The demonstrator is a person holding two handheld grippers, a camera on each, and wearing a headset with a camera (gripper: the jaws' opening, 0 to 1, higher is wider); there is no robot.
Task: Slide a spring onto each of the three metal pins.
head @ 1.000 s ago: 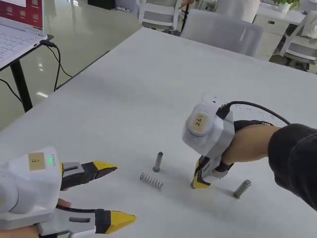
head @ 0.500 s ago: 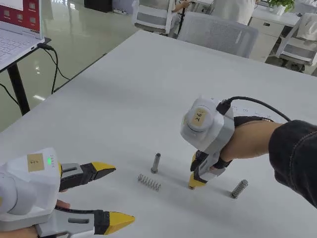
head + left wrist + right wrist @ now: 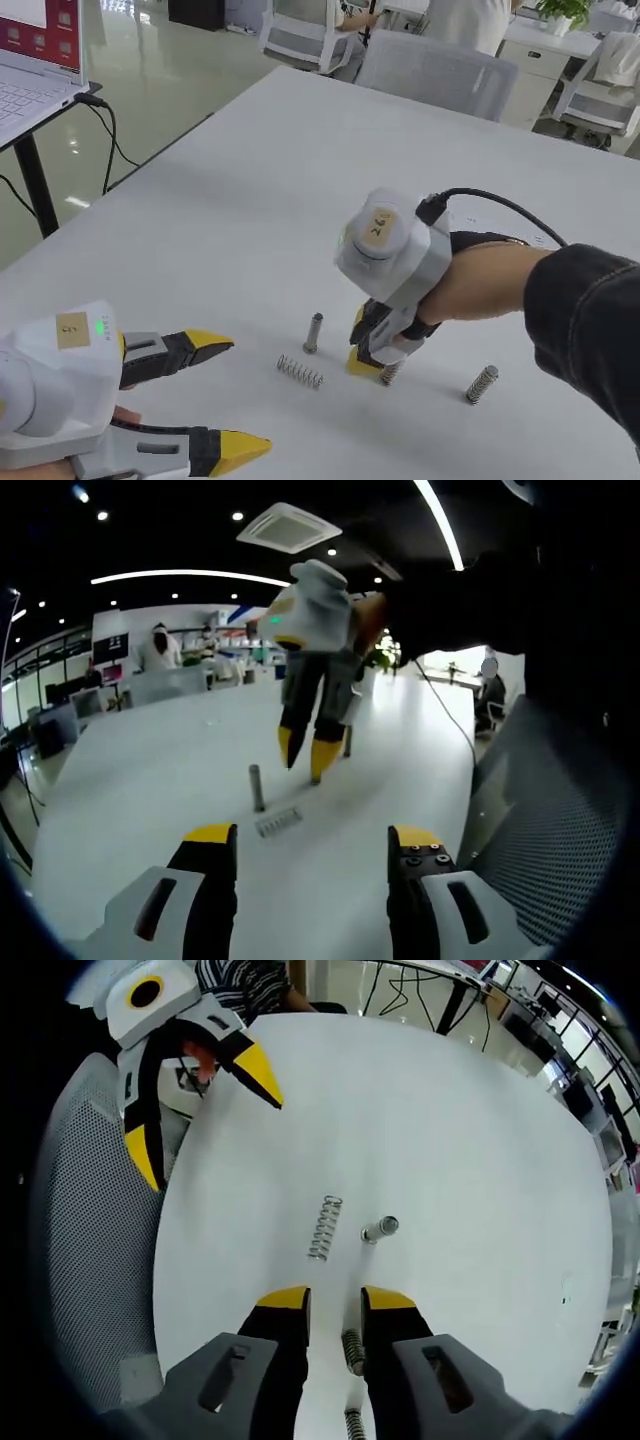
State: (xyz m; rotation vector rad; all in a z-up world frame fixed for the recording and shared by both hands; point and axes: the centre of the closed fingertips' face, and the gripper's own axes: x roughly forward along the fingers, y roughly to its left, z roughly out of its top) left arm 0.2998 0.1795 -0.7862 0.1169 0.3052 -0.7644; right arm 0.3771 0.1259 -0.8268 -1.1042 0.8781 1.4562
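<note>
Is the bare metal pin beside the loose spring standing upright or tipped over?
Upright: the pin stands on end on the table, the spring lying flat beside it.

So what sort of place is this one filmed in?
Probably an open-plan office: a big white table, office chairs beyond it, a laptop on a stand to one side, and a ceiling vent overhead.

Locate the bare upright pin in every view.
Head view: the bare upright pin stands low centre.
Left gripper view: pin left of centre, below the middle.
Right gripper view: pin near centre.
Shared landmark: the loose spring lying beside it.
</note>
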